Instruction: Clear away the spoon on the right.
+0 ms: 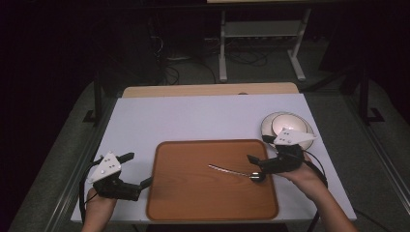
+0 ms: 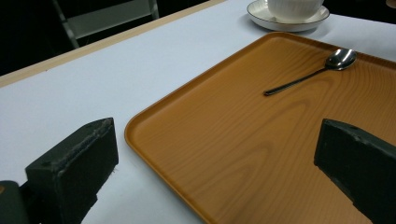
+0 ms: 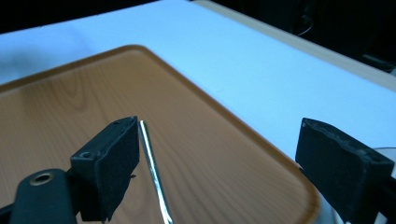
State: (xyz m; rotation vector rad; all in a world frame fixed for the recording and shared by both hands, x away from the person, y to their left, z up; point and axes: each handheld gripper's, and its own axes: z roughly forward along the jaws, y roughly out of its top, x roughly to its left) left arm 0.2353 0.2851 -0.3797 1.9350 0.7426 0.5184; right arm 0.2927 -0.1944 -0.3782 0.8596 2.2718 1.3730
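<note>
The right claw (image 1: 257, 162) stands wide open and grips nothing; the spoon (image 1: 235, 171) lies flat on the tray (image 1: 169, 203) just under it, its handle beside one jaw. The left claw (image 1: 139, 170), also open and empty, hovers at the tray's edge on the counter (image 1: 193, 116).

Brown wood-grain tray (image 1: 212, 200), shiny silver spoon (image 1: 236, 171) w/ dark bowl, white cup (image 2: 294, 6) w/ ribbed sides, white saucer (image 2: 261, 16) w/ thin dark rim, pale blue-white bench (image 1: 193, 118) w/ tan edge, black hand-held gripper jaws
</note>
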